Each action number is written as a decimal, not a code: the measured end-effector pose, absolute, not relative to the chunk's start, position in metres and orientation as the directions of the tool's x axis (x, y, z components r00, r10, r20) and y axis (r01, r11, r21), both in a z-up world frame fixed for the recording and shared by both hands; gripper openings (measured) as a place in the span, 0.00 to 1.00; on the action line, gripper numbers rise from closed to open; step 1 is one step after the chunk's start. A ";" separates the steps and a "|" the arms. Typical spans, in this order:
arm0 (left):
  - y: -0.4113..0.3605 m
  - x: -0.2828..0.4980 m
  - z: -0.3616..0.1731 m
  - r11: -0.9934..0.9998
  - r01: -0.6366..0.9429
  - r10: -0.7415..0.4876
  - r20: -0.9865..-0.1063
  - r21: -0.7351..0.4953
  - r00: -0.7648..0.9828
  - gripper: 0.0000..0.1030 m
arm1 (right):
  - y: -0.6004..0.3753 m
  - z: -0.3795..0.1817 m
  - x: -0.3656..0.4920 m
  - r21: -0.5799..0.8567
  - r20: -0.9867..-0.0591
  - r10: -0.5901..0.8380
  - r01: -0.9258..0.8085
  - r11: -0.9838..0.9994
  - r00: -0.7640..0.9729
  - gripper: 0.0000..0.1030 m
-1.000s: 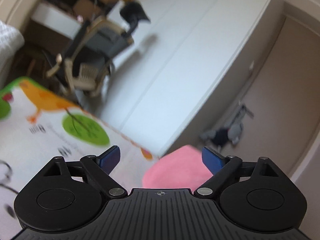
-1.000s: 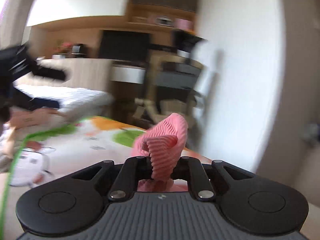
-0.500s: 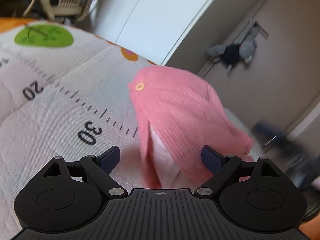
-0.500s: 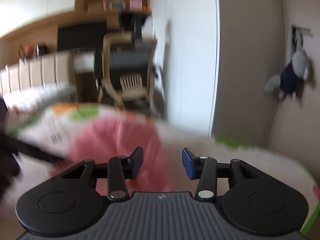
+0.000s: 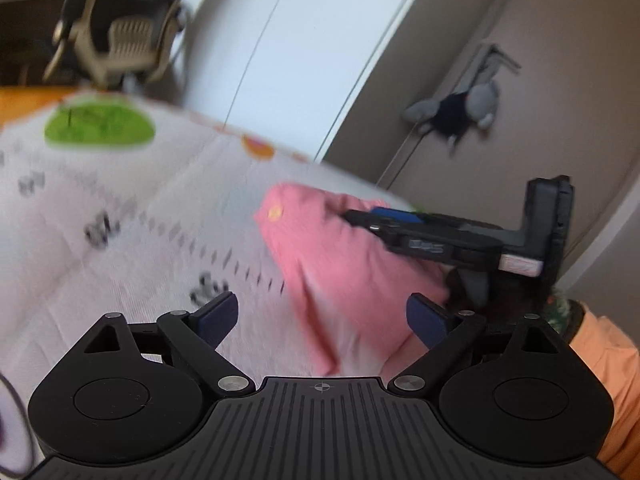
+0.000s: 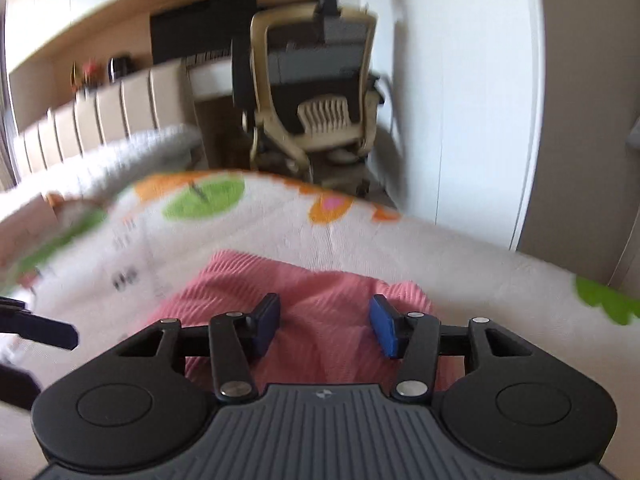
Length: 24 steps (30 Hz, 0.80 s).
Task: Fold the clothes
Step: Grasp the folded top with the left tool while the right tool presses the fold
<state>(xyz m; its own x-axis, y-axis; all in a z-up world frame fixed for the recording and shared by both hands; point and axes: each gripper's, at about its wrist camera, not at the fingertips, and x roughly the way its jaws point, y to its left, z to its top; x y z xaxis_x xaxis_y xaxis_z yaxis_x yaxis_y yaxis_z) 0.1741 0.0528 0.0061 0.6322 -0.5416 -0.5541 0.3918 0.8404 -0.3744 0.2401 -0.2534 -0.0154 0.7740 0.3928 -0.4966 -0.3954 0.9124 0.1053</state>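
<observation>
Pink garment (image 6: pixel 320 320) lies lower centre on the printed mat (image 6: pixel 280 232); left gripper (image 5: pixel 322 318) and right gripper (image 6: pixel 324 326) both spread, empty

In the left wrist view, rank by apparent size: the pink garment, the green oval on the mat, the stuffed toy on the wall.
1. pink garment, clearly largest.
2. green oval and stuffed toy look roughly alike; the toy hangs farther away, so I won't rank them.
</observation>
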 end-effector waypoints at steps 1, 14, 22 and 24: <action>0.047 0.171 0.006 0.846 0.412 -0.533 -0.553 -0.339 0.640 0.92 | -0.259 -0.007 0.231 0.080 -0.470 0.385 -0.396 0.915 0.794 0.49; -0.021 0.133 0.008 0.797 0.583 -0.444 -0.501 0.157 0.743 0.68 | -0.255 -0.025 0.090 -0.509 -0.411 0.216 -0.420 0.752 0.886 0.40; -0.026 0.121 0.021 0.740 0.628 -0.458 -0.503 0.241 0.733 0.10 | -0.263 -0.004 0.114 -0.425 -0.329 0.167 -0.304 0.852 0.929 0.03; -0.020 0.113 0.021 0.726 0.659 -0.485 -0.530 0.200 0.696 0.07 | -0.273 0.003 0.111 -0.407 -0.331 0.155 -0.289 0.866 0.931 0.03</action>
<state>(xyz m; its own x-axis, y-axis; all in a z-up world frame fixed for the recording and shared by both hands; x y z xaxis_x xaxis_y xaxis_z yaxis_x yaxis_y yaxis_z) 0.1128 -0.0197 0.0208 0.6956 -0.4853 -0.5298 0.6585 0.7255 0.2000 0.1108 -0.2727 0.0029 0.9307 0.1550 -0.3312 -0.2892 0.8662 -0.4075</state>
